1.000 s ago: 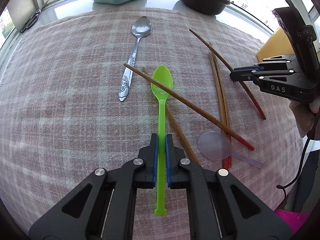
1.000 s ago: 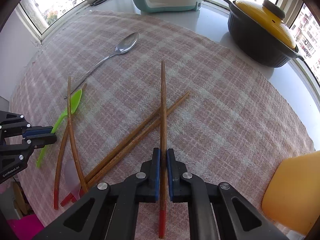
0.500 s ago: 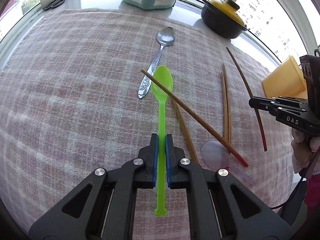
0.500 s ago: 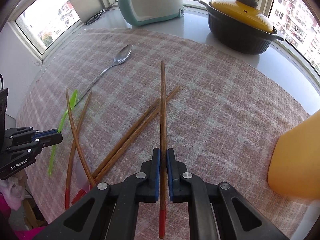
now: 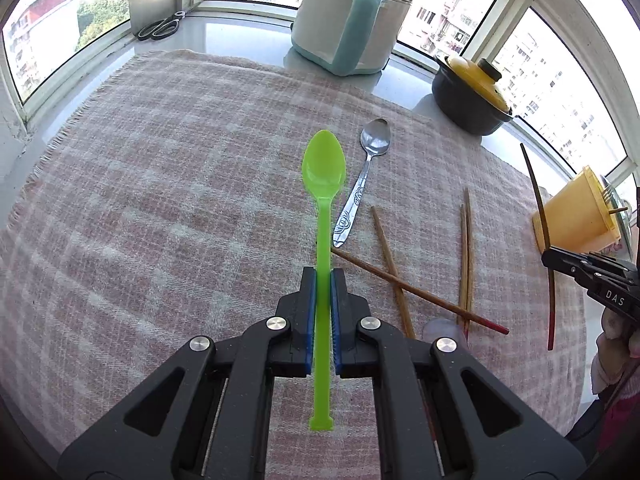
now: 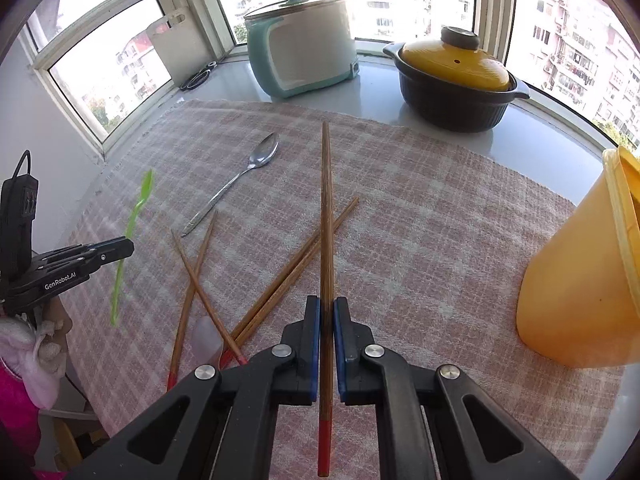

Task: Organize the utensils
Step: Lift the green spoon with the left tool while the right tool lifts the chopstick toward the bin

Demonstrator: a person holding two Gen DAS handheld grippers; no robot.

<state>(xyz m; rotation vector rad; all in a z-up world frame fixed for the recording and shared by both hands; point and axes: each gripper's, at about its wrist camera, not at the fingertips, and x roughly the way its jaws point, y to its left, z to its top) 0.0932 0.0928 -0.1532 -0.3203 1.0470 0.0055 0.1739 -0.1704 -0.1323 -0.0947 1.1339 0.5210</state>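
My left gripper (image 5: 323, 280) is pinching the green spoon (image 5: 323, 184) by mid-handle, bowl pointing far, handle end sticking out near me, spoon clear of the cloth (image 5: 160, 200). My right gripper (image 6: 327, 308) is clamped on one chopstick (image 6: 327, 216), red tip toward me, other end aimed at the far side.

Hard to read: a pale translucent spoon (image 6: 208, 338) under the near chopstick ends, mostly covered, shape unclear. In the left view it's cut off by my own jaw. Yellow holder (image 6: 592, 280) at right is clipped by the frame edge; can't see inside from the right view. A hand in a pink sleeve (image 6: 24, 360) shows only at the left margin.

Around: metal spoon (image 6: 240, 184) lies flat on the cloth, far-left of the held chopstick. Four loose chopsticks (image 6: 296, 268) remain on the cloth, two crossed at left, two lying side by side under my held one. Far off the cloth: teal cooker (image 6: 300, 48), black pot (image 6: 456, 80) with yellow lid, scissors (image 5: 160, 28) on the sill.
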